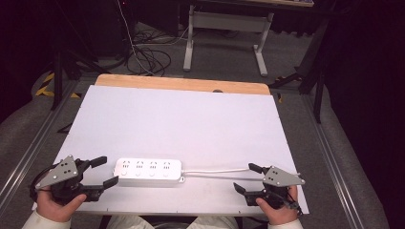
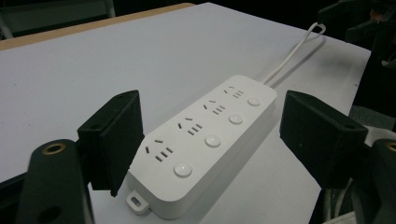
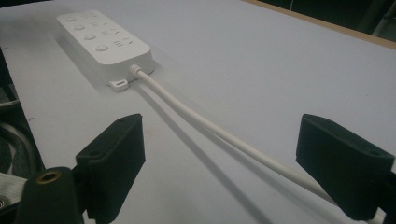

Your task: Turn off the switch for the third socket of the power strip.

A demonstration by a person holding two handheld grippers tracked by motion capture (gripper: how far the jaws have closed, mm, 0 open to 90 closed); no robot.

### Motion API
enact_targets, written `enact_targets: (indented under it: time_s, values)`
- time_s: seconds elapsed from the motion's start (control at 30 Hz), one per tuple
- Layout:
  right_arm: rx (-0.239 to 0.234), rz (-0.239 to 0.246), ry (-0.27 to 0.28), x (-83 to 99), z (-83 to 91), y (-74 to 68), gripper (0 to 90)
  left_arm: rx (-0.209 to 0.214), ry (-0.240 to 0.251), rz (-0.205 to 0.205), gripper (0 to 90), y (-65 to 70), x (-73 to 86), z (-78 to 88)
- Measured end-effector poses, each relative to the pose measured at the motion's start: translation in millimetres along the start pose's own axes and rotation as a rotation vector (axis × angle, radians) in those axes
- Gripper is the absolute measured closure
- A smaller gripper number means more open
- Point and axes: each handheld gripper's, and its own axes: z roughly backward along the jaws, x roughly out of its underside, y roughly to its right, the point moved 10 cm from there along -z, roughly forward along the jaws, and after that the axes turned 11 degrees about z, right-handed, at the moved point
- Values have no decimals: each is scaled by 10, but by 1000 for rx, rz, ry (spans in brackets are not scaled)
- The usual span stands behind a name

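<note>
A white power strip [image 1: 149, 171] with several sockets and round buttons lies flat near the table's front edge. Its white cable [image 1: 217, 171] runs right toward my right gripper. My left gripper [image 1: 106, 171] is open just left of the strip; in the left gripper view the strip's near end [image 2: 205, 140] lies between the two jaws without touching them. My right gripper [image 1: 244, 177] is open at the front right. In the right gripper view the cable [image 3: 224, 133] passes between the jaws, and the strip [image 3: 103, 41] lies farther off at upper left.
The table is covered by a white sheet [image 1: 176, 119] with a wooden strip [image 1: 181, 84] bare along the far edge. Beyond it stand a desk frame [image 1: 224, 36] and loose cables [image 1: 148, 57] on the floor. Metal rails [image 1: 28, 148] flank the table.
</note>
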Motion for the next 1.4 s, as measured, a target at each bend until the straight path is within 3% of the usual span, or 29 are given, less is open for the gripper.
enact_targets:
  time_s: [0.33,0.6,1.23,1.4]
  values:
    - [2,-2,1,1,0,1,170,26,-54,-12,302,63,-146,-44]
    - [-8,2,-4,10,-16,-15,173,58,-84,-30,323,151,-247,-205]
    - [-21,8,-13,21,-44,-49,182,91,-152,-29,348,219,-330,-498]
    - [-20,9,-9,16,-37,-48,182,91,-174,-34,406,227,-354,-587]
